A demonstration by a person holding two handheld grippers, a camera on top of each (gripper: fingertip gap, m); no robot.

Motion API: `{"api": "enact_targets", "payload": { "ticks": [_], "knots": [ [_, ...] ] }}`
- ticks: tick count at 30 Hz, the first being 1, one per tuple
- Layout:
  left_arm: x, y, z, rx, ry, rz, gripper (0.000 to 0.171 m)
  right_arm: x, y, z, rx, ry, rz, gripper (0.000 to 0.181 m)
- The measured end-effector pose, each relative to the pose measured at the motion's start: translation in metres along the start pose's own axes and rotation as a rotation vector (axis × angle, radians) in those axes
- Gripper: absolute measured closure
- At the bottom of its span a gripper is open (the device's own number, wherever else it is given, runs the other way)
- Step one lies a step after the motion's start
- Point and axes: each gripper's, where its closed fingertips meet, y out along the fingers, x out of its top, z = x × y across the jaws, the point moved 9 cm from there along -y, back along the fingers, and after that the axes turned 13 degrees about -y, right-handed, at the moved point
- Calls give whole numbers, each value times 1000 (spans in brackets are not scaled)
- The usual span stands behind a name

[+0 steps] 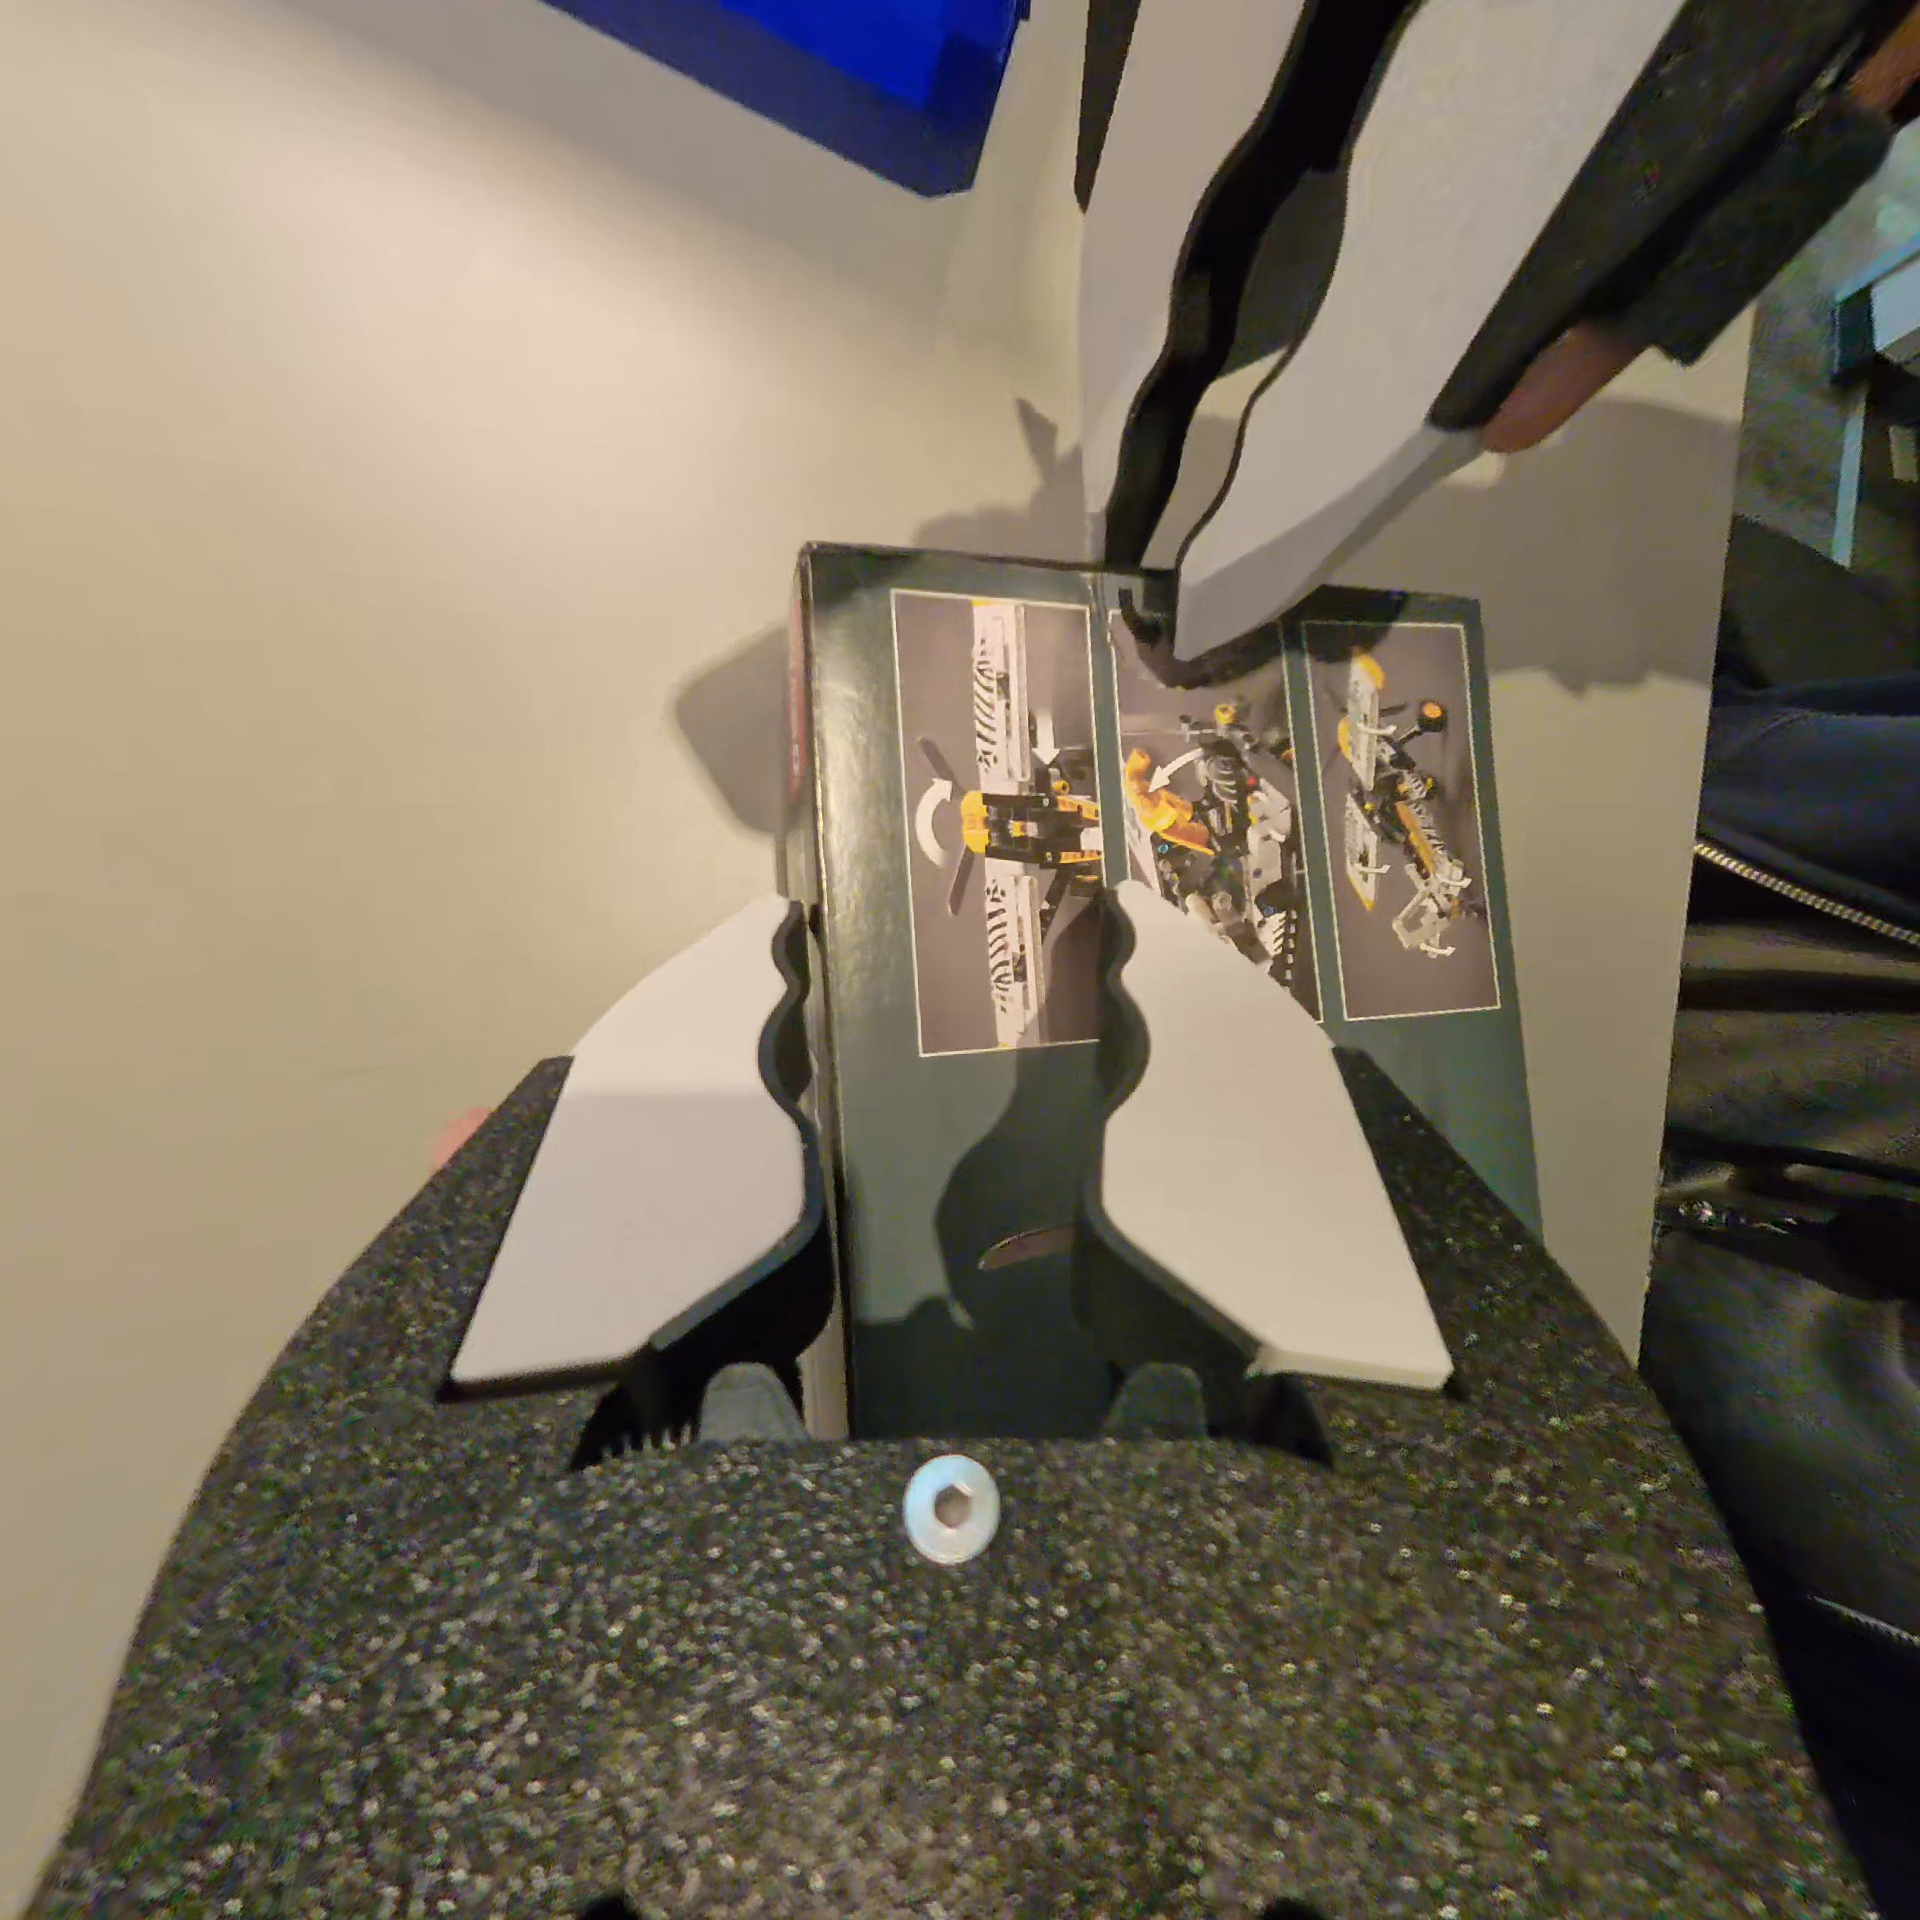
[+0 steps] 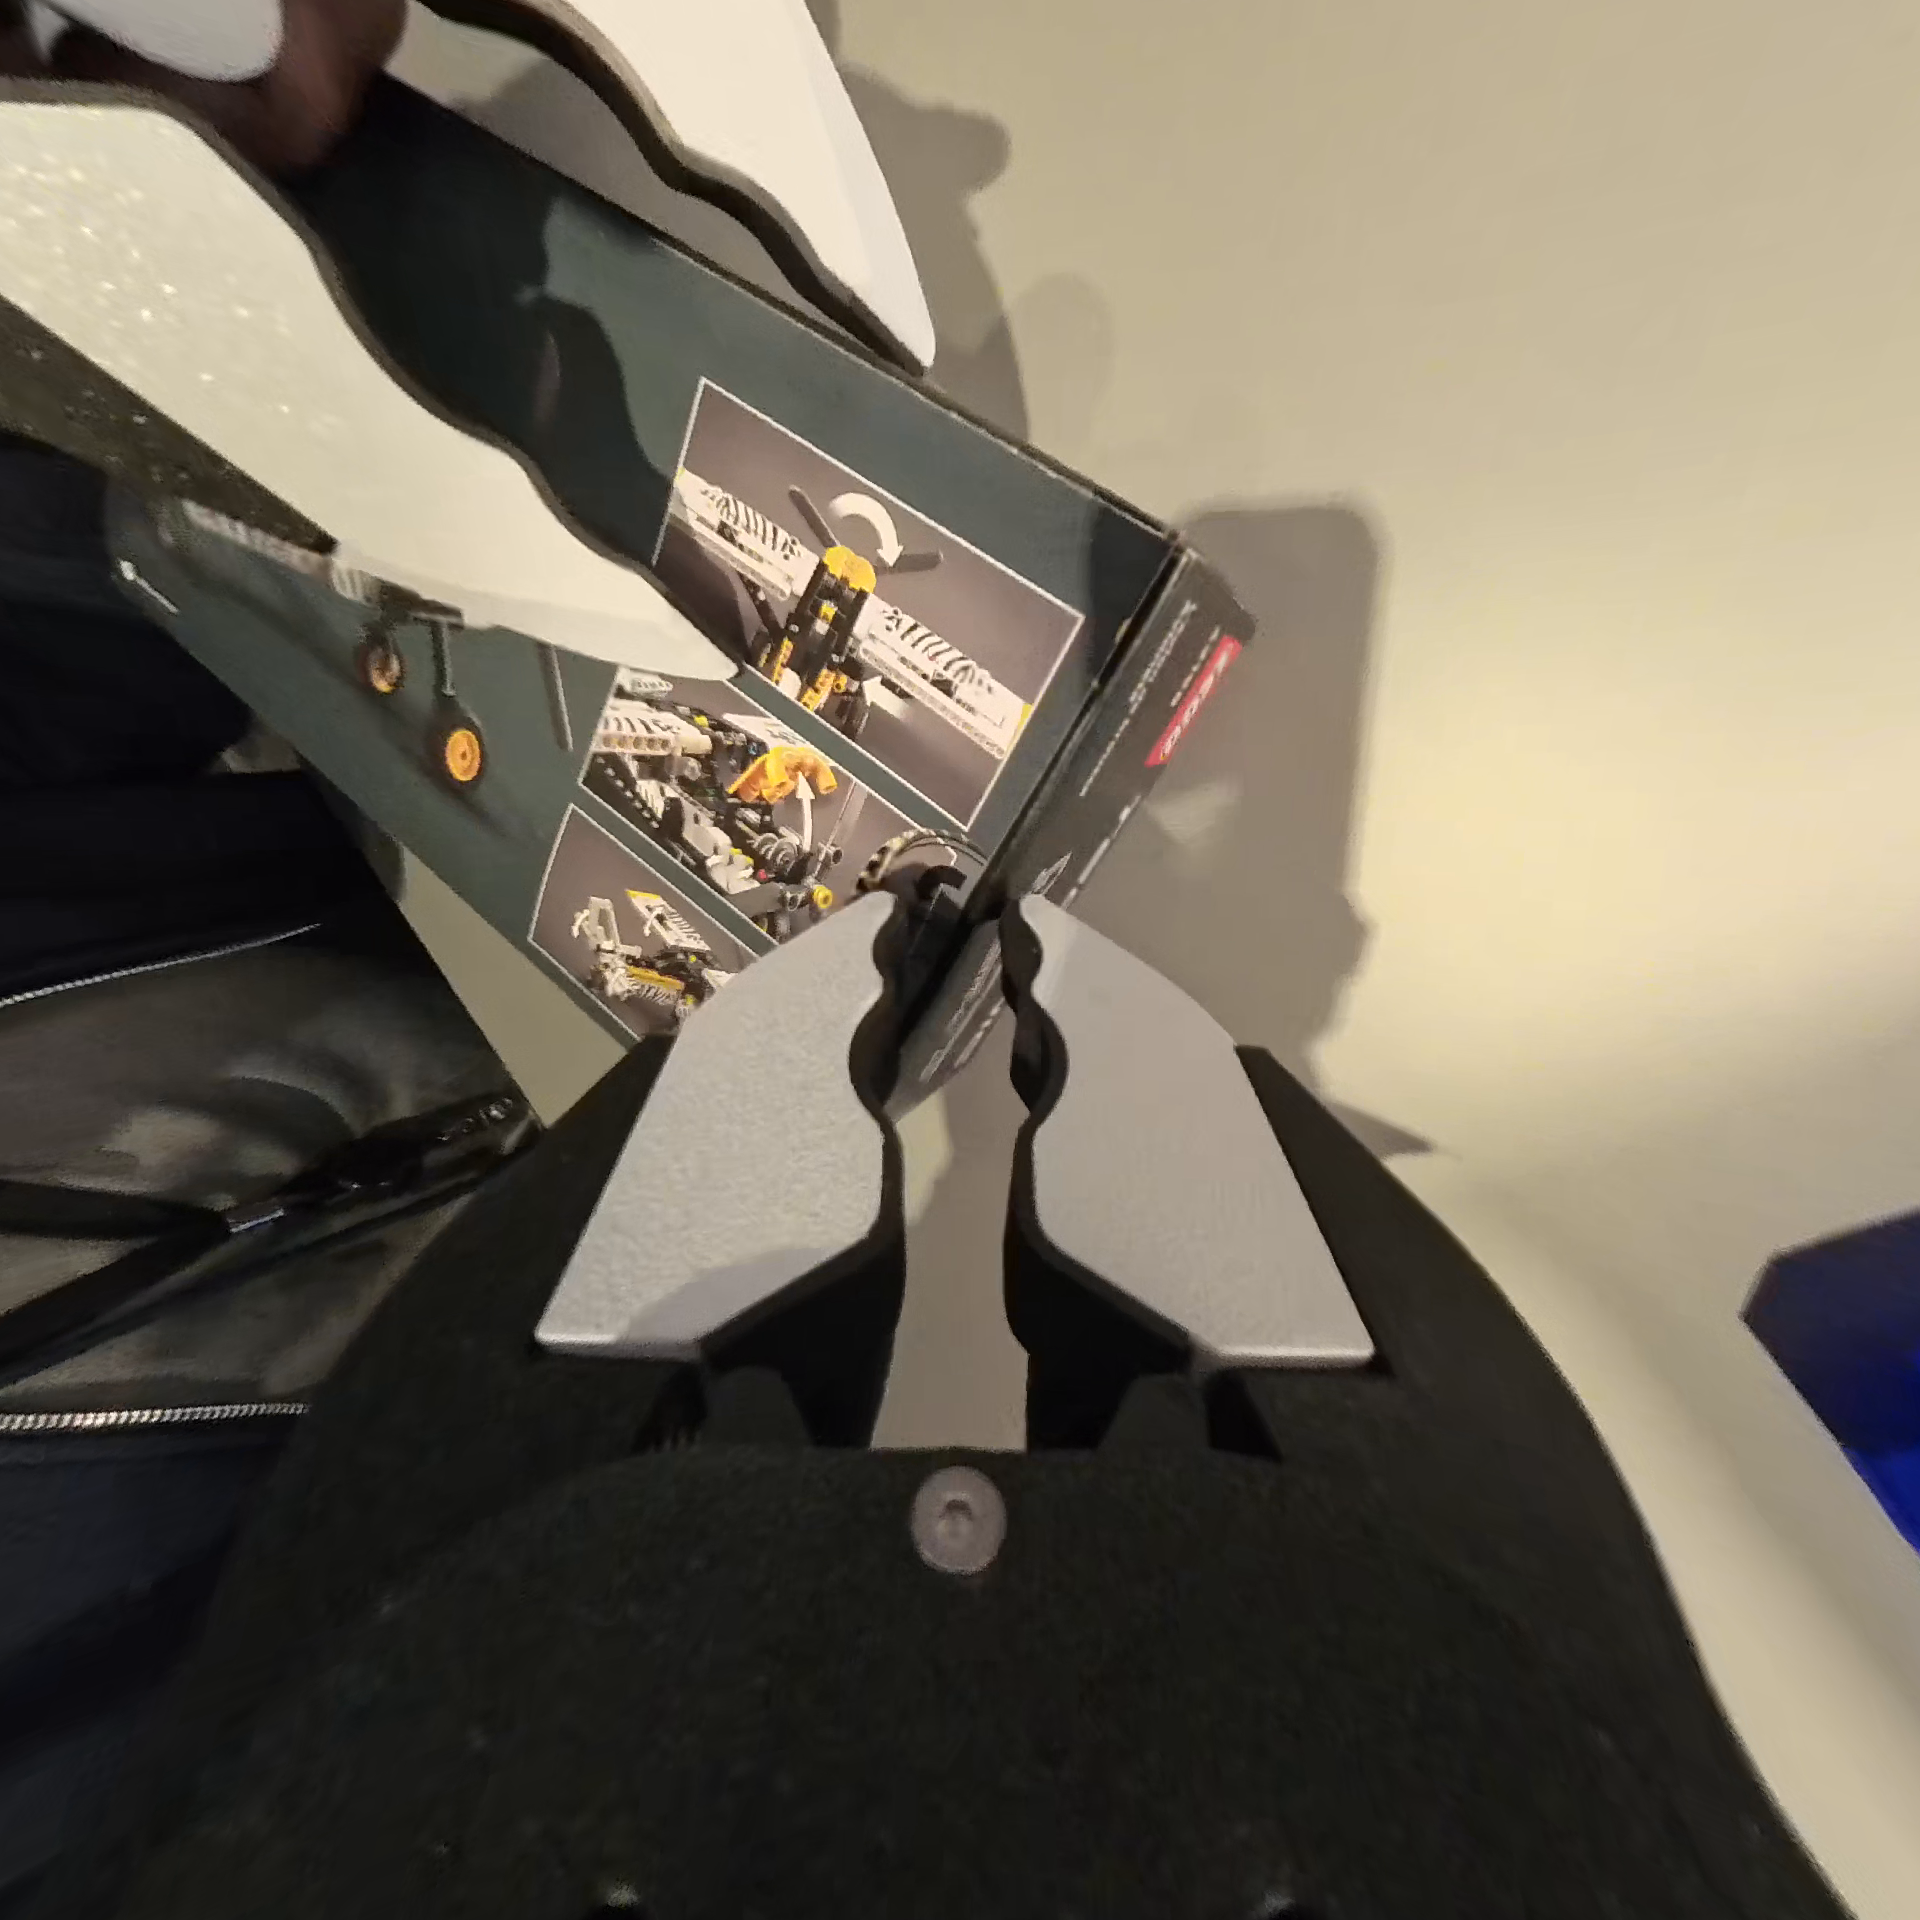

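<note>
A dark green toy box with pictures of a yellow, black and white model plane is held up above a pale table. My left gripper is shut on it, one finger on each broad face near its lower end. My right gripper comes in from the top and pinches the box's far end. In the right wrist view my right gripper is shut on the box's dark end flap, which bears a red label. The box runs up and left to my left gripper.
A pale table lies beneath and also shows in the right wrist view. A blue bin sits at the far edge and shows at lower right in the right wrist view. A person's dark zipped jacket is close by. About 7 centimeters separates my left fingertips from my right.
</note>
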Motion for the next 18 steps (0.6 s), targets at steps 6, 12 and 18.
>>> {"api": "enact_targets", "payload": {
  "ticks": [6,12,18],
  "knots": [
    [1,1,0,6,-3,-3,116,-14,0,-8,68,23,-129,168],
    [1,3,-1,15,1,-6,117,-19,-1,-9,66,11,-170,171],
    [2,3,-1,14,-3,-6,117,-25,1,-14,125,35,-240,172]
  ]
}}
